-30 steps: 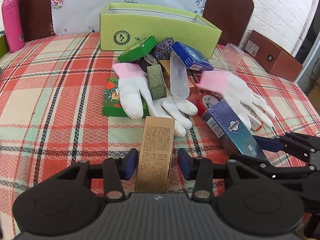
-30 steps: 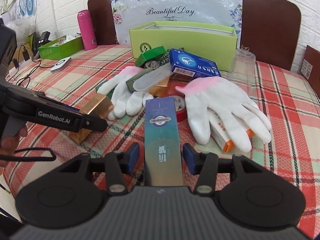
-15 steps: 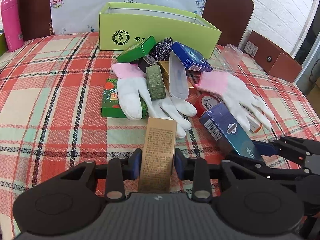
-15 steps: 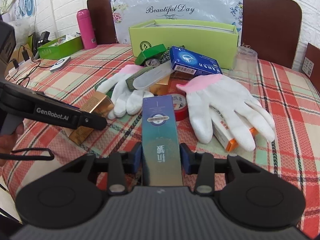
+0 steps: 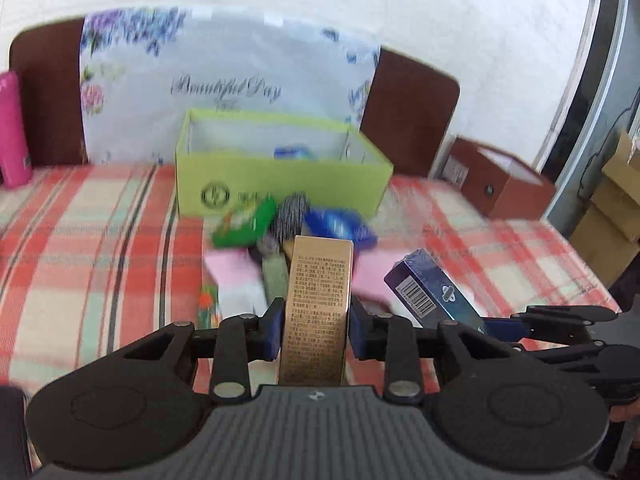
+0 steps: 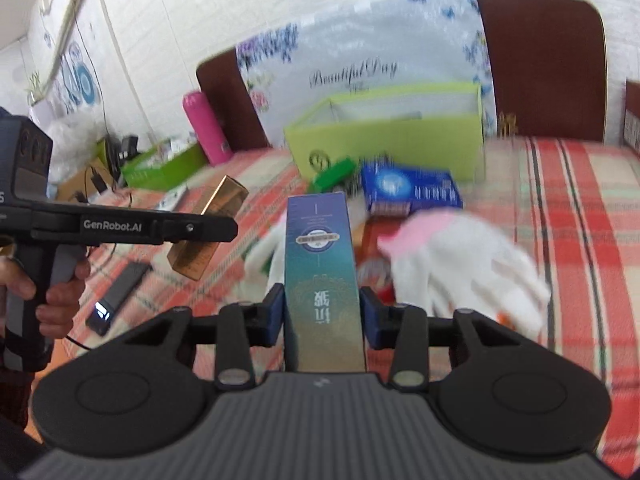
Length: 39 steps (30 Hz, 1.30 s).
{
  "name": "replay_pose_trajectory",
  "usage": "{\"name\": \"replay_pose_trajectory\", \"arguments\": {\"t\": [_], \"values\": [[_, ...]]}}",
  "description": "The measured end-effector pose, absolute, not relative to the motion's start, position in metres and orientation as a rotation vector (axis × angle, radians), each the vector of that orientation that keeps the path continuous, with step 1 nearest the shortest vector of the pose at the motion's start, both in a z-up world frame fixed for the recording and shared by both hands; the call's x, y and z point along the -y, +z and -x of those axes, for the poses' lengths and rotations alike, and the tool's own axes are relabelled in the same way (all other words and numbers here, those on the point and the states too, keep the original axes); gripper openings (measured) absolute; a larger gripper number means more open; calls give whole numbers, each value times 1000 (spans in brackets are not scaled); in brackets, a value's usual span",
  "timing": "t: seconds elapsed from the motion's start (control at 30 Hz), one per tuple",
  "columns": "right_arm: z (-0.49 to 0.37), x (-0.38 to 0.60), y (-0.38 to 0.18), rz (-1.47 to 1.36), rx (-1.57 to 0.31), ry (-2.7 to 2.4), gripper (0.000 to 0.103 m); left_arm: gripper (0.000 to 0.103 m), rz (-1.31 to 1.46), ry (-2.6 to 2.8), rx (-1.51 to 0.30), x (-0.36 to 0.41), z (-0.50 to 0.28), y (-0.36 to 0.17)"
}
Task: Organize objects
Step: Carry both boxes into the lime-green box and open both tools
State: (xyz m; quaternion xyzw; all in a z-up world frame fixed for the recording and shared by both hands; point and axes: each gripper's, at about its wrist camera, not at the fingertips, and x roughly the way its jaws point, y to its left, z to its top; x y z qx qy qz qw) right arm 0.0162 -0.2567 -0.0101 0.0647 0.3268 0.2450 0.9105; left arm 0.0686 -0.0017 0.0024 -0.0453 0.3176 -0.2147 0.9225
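**Both grippers loaded: one carton each, off the cloth**

Left gripper (image 5: 316, 330): jaws have just been closing, now clamped on the gold carton (image 5: 318, 308), pads on its two long side faces near the near end. Far end sticks out over the pile. In the right wrist view it hangs clear of the plaid tablecloth (image 6: 568, 200).

Right gripper (image 6: 322, 320): jaws have likewise just been closing, now clamped on the blue-teal carton (image 6: 320, 276), same style of hold, low on the long sides.

Handling, my read:
- Both look like thin card cartons: light, stiff along the length, crushable across the walls. Squeeze only enough to hold.
- Glossy faces, so slip is possible. Long overhang beyond the pads means the free end can droop or swing.
- A mid-length hold would balance better; the current one is end-heavy.

Likely target: lime-green box (image 5: 280, 176), far centre, open top. Rest of pile (white gloves (image 6: 460, 264), blue flat box (image 6: 412, 190)) sits between.
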Motion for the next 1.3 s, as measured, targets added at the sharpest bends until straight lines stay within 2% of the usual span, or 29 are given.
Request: {"name": "replay_pose_trajectory", "arguments": {"t": [0.17,0.47,0.67,0.97,1.0,1.03,1.07,1.1,1.17,1.27,1.3], "values": [[-62,257,28,-109,-560,493,39,33,105,-448,-553,5,-108,39],[-204,255,58,-25,-457,307,39,33,186,-341,-548,14,-239,62],[-280,247,21,62,-486,209,39,33,134,-274,-600,28,-306,36],[-310,232,-29,176,-606,196,38,34,119,-276,-673,38,-335,-4],[-311,230,-31,197,-611,194,42,46,110,-270,-658,39,-334,-5],[-311,228,-32,214,-623,199,49,77,98,-257,-652,40,-333,-5],[-310,228,-31,220,-617,196,65,85,89,-234,-642,39,-330,-5],[-306,229,-28,217,-598,198,74,87,87,-218,-617,38,-325,-3],[-296,232,-18,201,-559,219,87,87,99,-225,-596,31,-319,0],[-275,241,3,142,-492,185,102,87,132,-200,-598,21,-303,11],[-264,246,10,111,-465,169,103,87,138,-190,-593,19,-295,16]]}}
